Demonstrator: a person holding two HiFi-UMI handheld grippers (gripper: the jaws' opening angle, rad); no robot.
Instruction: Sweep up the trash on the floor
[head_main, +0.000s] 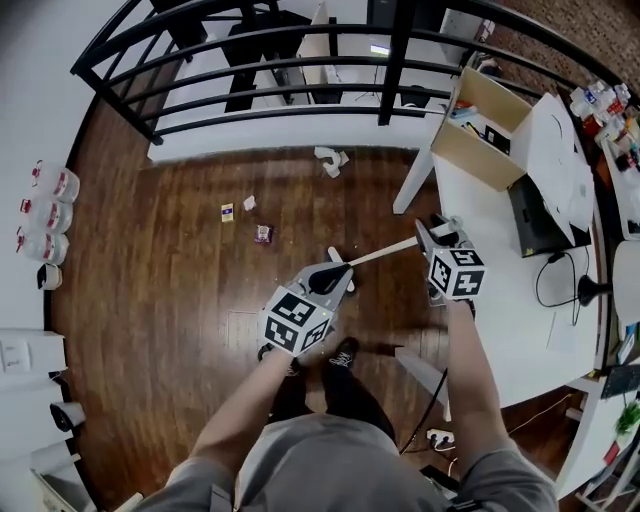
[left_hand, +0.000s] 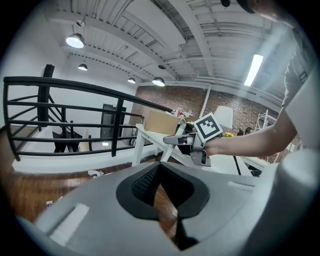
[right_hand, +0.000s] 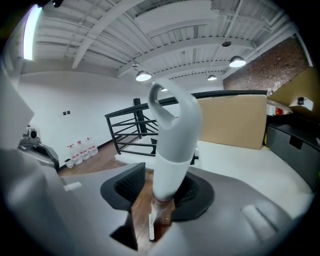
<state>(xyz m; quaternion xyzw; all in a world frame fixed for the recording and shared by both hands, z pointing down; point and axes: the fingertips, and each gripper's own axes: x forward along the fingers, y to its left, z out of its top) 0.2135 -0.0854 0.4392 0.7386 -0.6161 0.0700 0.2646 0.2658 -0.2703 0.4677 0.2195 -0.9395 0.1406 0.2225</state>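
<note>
Where trash (head_main: 262, 234) lies, railing (head_main: 398, 60) behind, table (head_main: 500, 320) beside

Looking along the right gripper (right_hand: 162, 189): a fat grey handle (right_hand: 172, 145) standing up between the open jaws, hook on top. A strip of brown floor (right_hand: 141, 207) showing between the handle and one jaw. Behind the handle, a black railing (right_hand: 131, 131). Right of the handle, a brown box (right_hand: 235, 122) on a white table (right_hand: 250, 162). Far left of the handle, small bottles (right_hand: 80, 150).

An open cardboard box (head_main: 480, 150) sat at the far end of a white table (head_main: 520, 315). A black railing (head_main: 250, 95) ran beyond the table, and water bottles (head_main: 48, 215) stood well to its left.
</note>
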